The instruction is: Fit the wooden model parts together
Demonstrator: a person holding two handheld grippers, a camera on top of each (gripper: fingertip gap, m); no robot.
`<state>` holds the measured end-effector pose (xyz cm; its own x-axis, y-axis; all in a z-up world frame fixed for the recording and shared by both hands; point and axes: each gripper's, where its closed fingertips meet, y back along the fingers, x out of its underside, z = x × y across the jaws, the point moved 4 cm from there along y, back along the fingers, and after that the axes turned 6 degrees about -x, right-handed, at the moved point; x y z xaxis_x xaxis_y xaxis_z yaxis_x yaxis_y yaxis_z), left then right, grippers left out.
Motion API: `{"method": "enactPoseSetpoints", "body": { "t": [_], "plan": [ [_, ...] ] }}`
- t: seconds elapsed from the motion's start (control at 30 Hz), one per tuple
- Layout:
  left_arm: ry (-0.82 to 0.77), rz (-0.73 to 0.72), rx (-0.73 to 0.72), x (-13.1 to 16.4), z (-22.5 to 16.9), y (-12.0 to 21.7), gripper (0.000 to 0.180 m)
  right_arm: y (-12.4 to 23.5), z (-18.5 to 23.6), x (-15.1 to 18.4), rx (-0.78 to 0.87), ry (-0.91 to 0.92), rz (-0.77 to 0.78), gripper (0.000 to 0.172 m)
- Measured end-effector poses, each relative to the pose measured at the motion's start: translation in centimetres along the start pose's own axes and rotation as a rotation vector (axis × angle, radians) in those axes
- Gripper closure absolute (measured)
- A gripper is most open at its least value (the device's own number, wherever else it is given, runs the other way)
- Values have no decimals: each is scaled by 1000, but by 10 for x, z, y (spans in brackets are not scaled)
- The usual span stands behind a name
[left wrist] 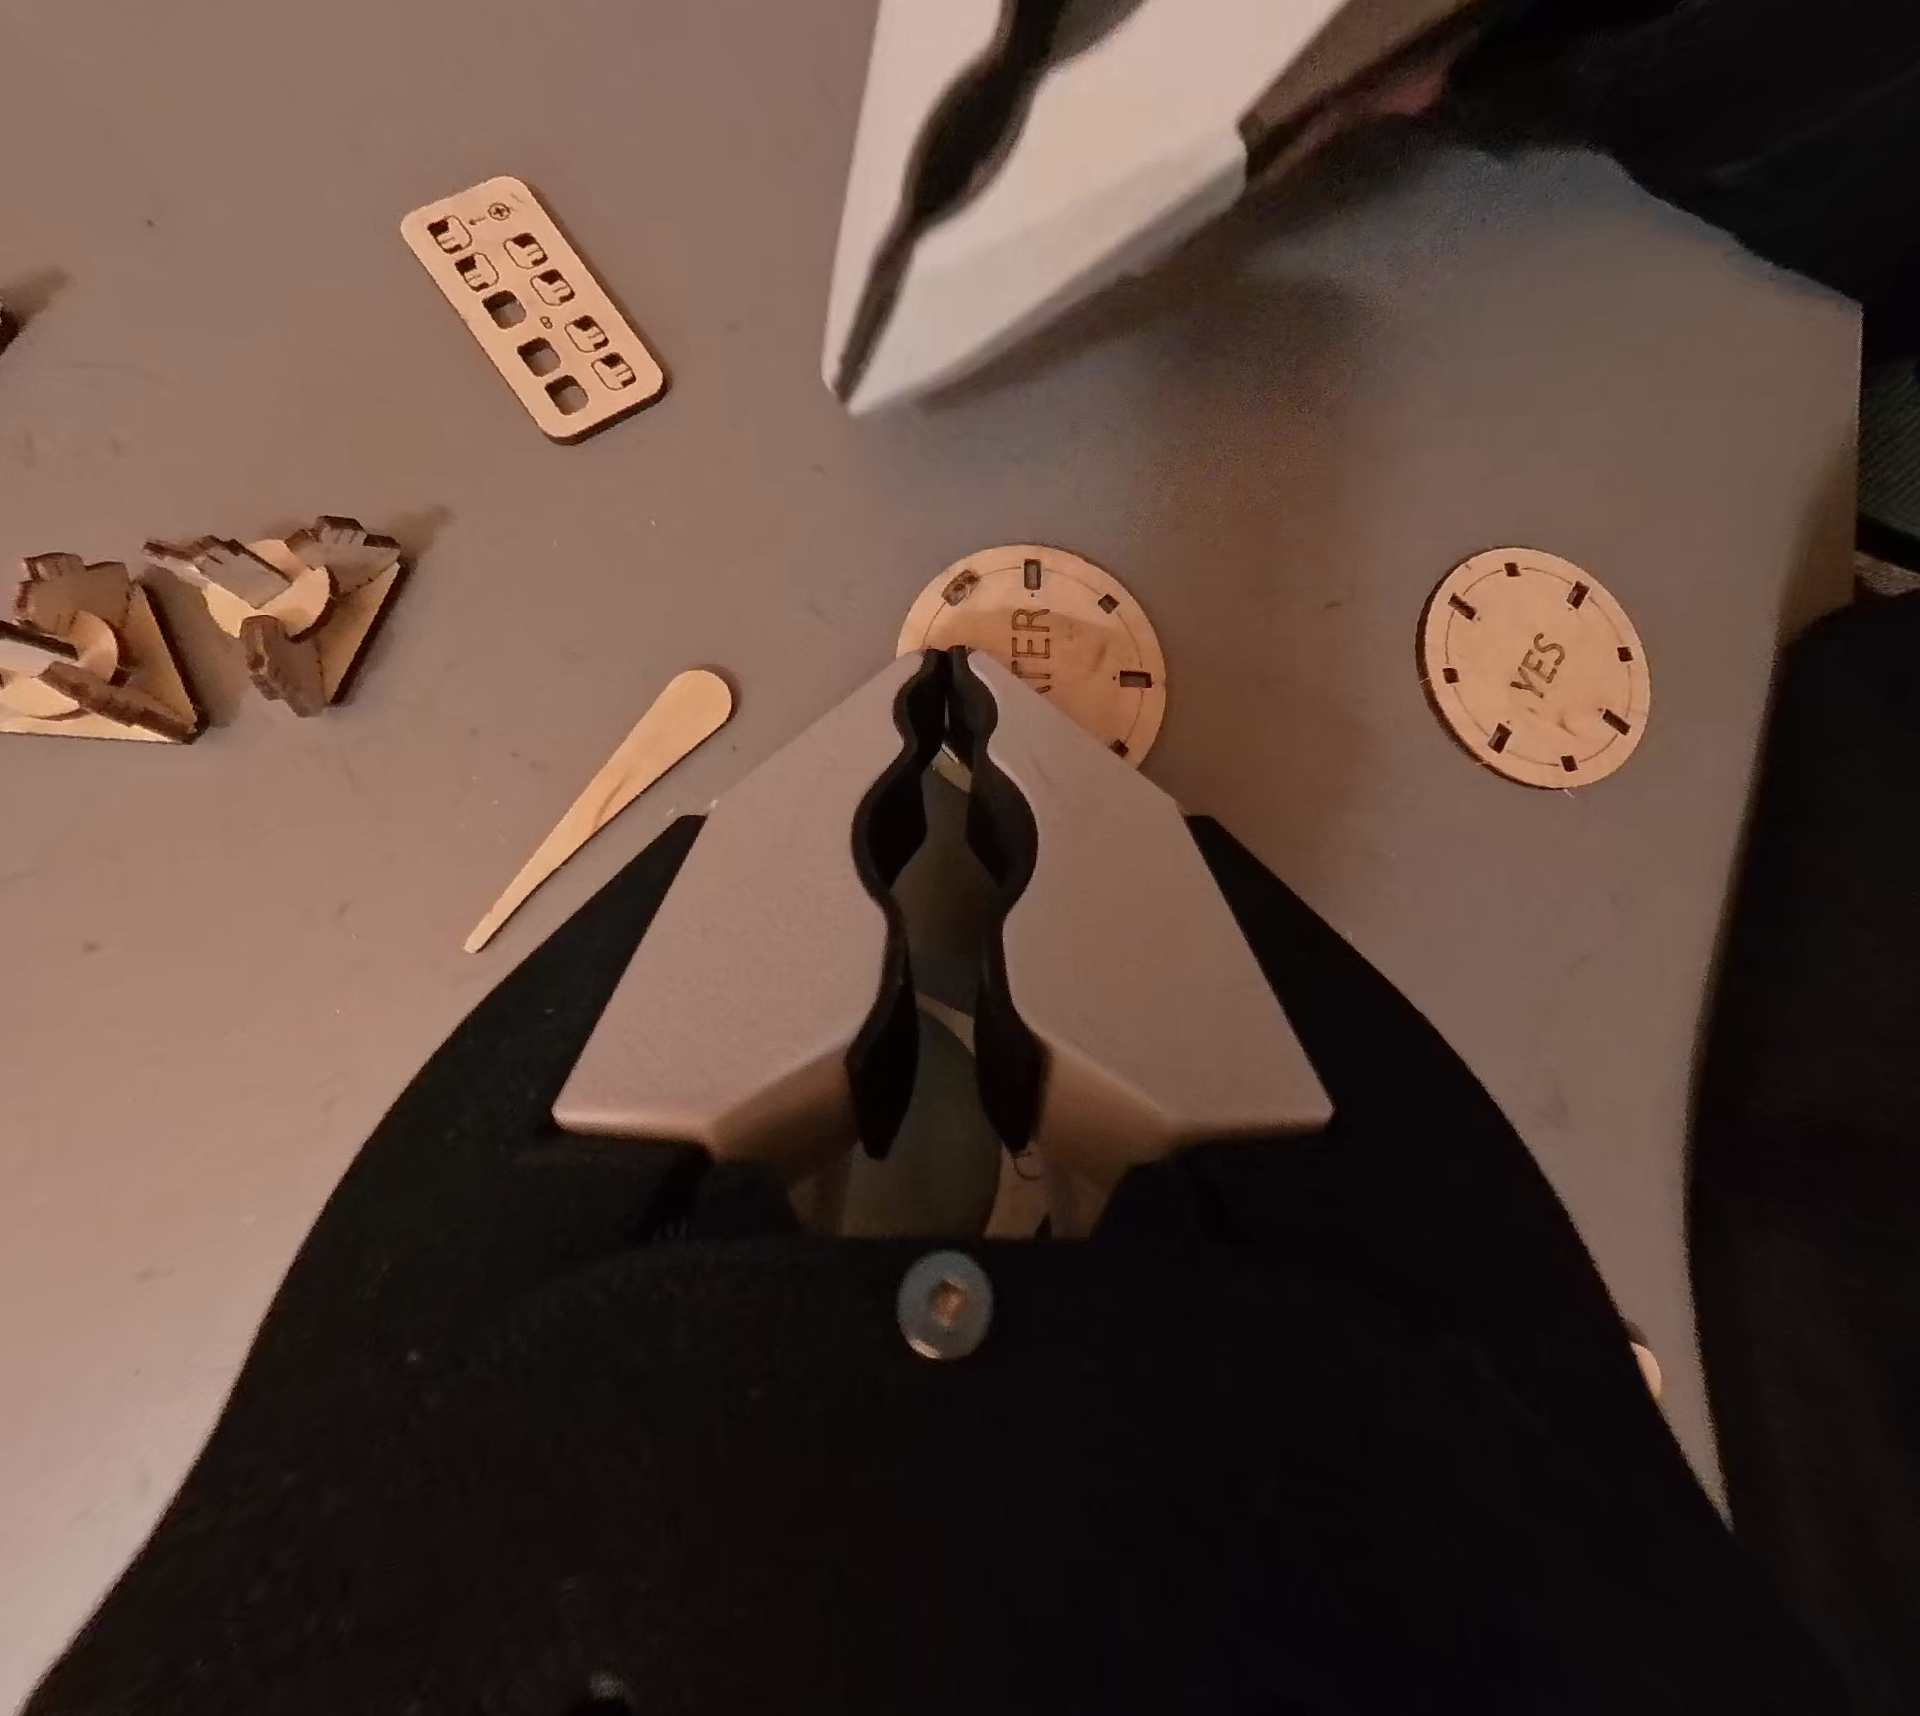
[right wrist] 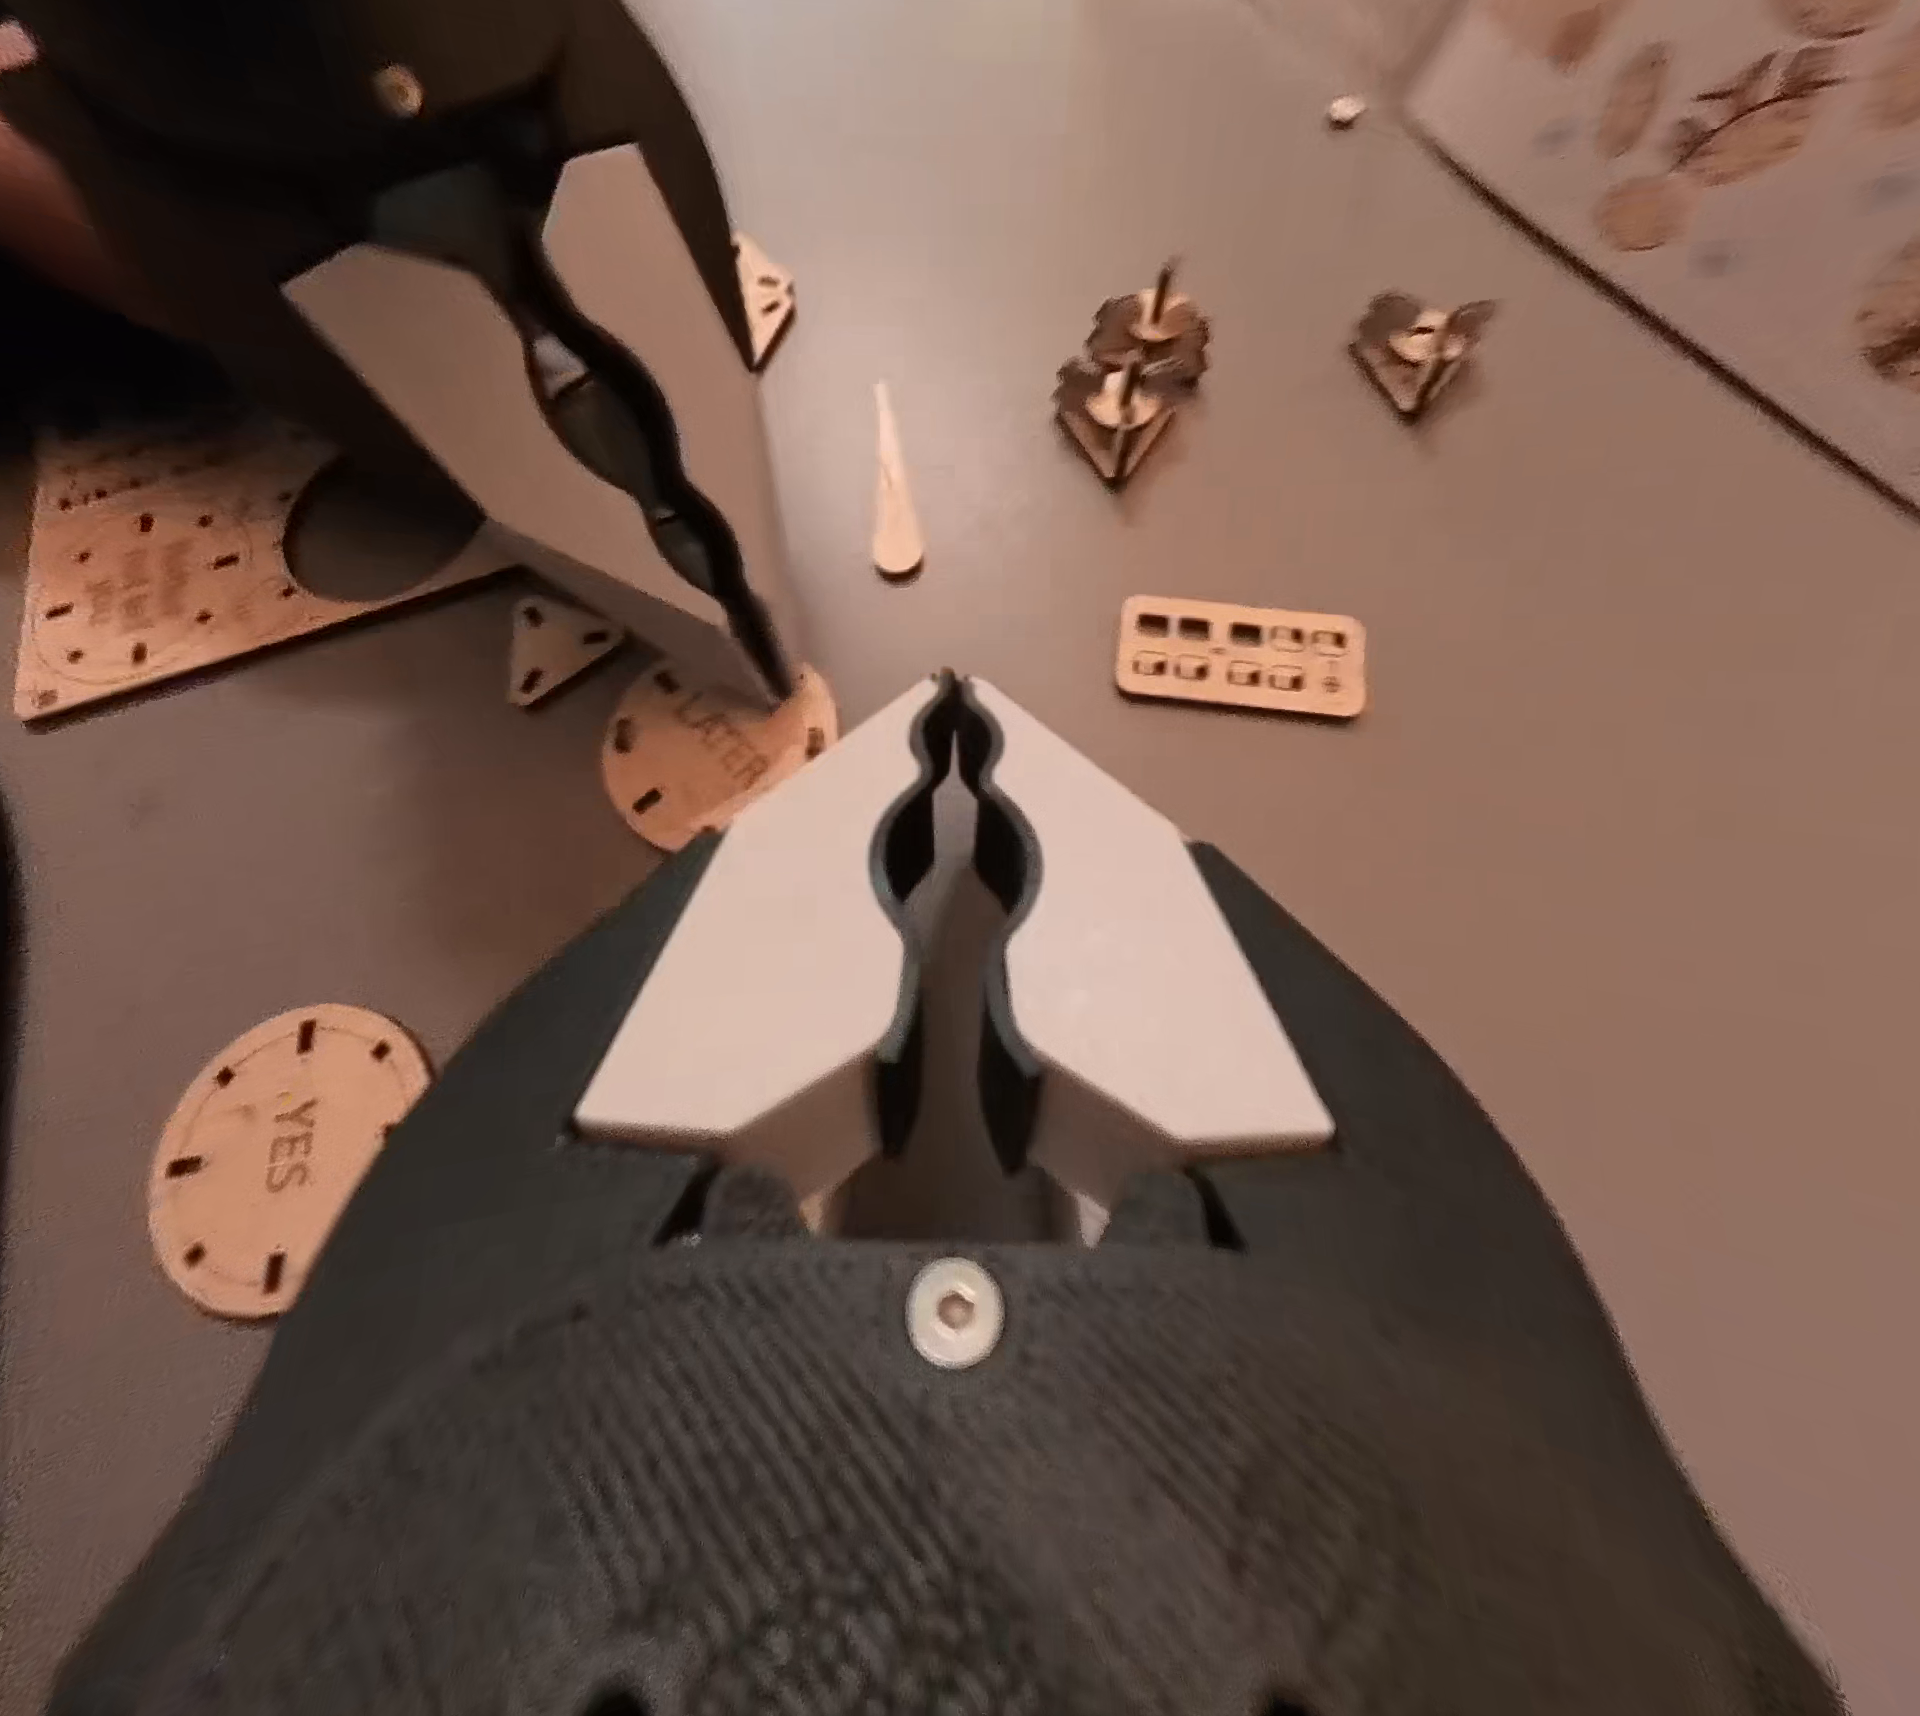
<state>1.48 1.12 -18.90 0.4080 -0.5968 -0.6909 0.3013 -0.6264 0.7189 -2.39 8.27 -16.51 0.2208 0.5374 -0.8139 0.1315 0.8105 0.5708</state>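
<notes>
My left gripper point(left wrist: 954, 653): jaws together, empty, tips down on the near disc point(left wrist: 1081, 627). My right gripper point(right wrist: 945, 679): jaws together, empty, above the table point(right wrist: 1351, 939), just right of that disc.

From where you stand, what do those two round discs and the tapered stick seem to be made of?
Both discs look like thin, unvarnished plywood, laser-cut: pale grain, dark scorched edges and slots. The stick looks like plain smooth wood, pale with faint grain and no burnt edge.
</notes>
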Motion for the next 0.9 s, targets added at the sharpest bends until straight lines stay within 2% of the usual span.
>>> {"method": "enactPoseSetpoints", "body": {
  "t": [0.07, 0.13, 0.2, 0.3, 0.4, 0.47, 0.53, 0.63, 0.73, 0.8, 0.9],
  "plan": [
    [-5, -1, -5, 0, 0, 0, 179, -2, 5, 0, -64, -22, -21, 172],
    [-4, 0, -4, 0, 0, 0, 179, -15, 22, 12, -168, -11, 74, 172],
    [3, -1, 2, 0, 0, 0, 179, -15, 23, 12, -133, 56, 93, 172],
    [1, -1, 1, 0, 0, 0, 179, -2, 8, -1, -49, 7, -8, 172],
    [-3, -1, -3, 0, 0, 0, 179, 2, 4, -7, -73, -70, -98, 170],
    [1, 0, 1, 0, 0, 0, 179, -9, 12, 6, -103, -61, 2, 138],
    [7, 0, 6, 0, 0, 0, 179, -16, 12, 14, -29, 11, 92, 121],
    [5, 0, 5, 0, 0, 0, 179, -10, 16, 4, -12, 59, 15, 116],
    [6, -1, 5, 0, 0, 0, 179, -5, 32, -3, -175, 4, -46, 106],
    [9, 0, 9, 0, 0, 0, 179, -7, 38, 2, -209, 29, -8, 98],
    [12, 0, 11, 0, 0, 0, 179, -15, 43, 15, -157, 161, 97, 93]
  ]
}}
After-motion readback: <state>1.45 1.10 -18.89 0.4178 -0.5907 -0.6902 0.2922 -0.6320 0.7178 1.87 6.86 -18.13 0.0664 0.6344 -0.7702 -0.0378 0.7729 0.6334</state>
